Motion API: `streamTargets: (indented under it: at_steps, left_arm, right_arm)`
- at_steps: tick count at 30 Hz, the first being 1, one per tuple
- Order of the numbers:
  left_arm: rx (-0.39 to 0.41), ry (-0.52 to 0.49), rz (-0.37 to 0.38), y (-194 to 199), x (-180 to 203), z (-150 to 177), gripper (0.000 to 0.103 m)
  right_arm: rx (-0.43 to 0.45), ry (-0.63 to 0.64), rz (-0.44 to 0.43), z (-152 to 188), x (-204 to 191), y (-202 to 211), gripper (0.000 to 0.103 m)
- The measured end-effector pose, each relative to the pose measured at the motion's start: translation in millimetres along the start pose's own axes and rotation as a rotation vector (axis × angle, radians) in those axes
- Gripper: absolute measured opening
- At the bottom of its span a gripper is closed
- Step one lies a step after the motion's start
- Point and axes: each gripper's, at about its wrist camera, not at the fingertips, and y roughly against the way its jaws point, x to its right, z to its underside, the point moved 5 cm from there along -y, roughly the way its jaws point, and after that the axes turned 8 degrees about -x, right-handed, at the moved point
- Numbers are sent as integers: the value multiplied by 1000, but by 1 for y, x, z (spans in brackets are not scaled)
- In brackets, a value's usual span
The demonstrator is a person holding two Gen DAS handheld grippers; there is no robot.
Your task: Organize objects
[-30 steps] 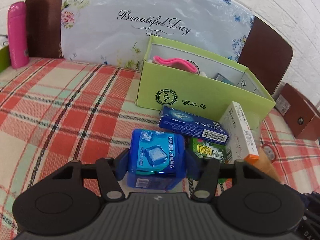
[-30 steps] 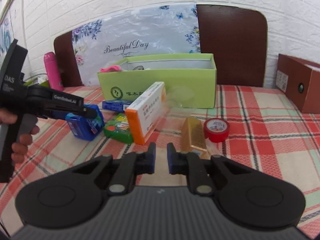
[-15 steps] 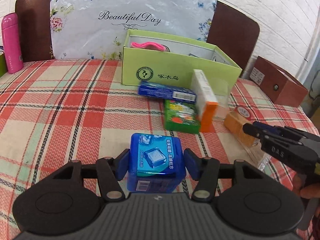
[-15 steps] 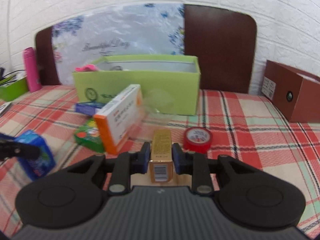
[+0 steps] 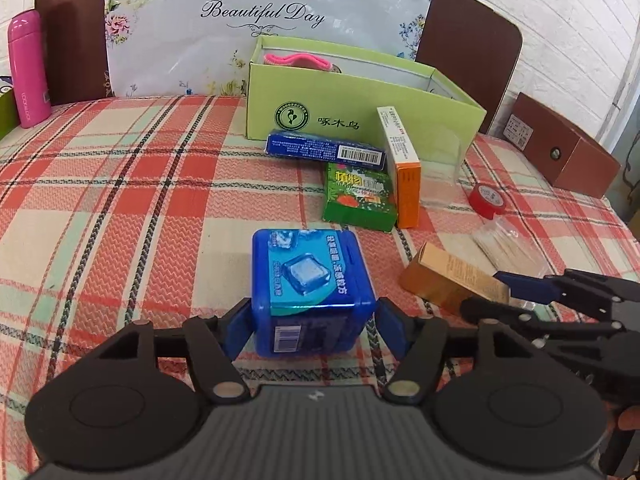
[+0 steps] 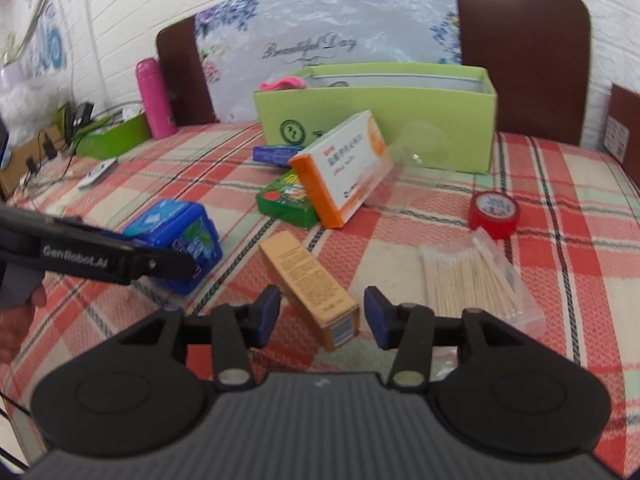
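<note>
The square blue plastic gum tub (image 5: 310, 292) stands on the red-and-green plaid tablecloth (image 5: 120, 200), well short of the open light-green cardboard box (image 5: 360, 116), between the pads of the left gripper (image 5: 314, 330), whose jaws have just been opening and now seem to stand just clear of its sides, though the left pad's contact is hard to judge. Beside it the slim gold cardboard carton (image 6: 310, 282) lies flat and skewed between the parted pads of the right gripper (image 6: 318, 314), which has also just been opening and grips nothing. Because that carton sits at an angle, a closing pad could catch a corner and spin it, or nudge the clear bag of cotton swabs (image 6: 472, 276) close by.
</note>
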Motion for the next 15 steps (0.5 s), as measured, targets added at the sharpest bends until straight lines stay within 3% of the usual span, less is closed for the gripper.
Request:
streamTargets:
  at_steps: [7,8,11,15]
  left_arm:
    - [12,10,-20,-6,-1,-6,68]
    - [7,16,-11,-8,-2,-7,61]
    - [9,25,0,-7,-4,-9,61]
    - [34,13,16,6,0,-16,61]
  right_arm:
    - [-21,48,25,-4,-6,-15,45]
    - [-25,49,26,-3,-6,-16,39]
    - [-35,35,-14,-1,-8,-16,23]
    - [-20,-20,-50,-5,-7,-5,23]
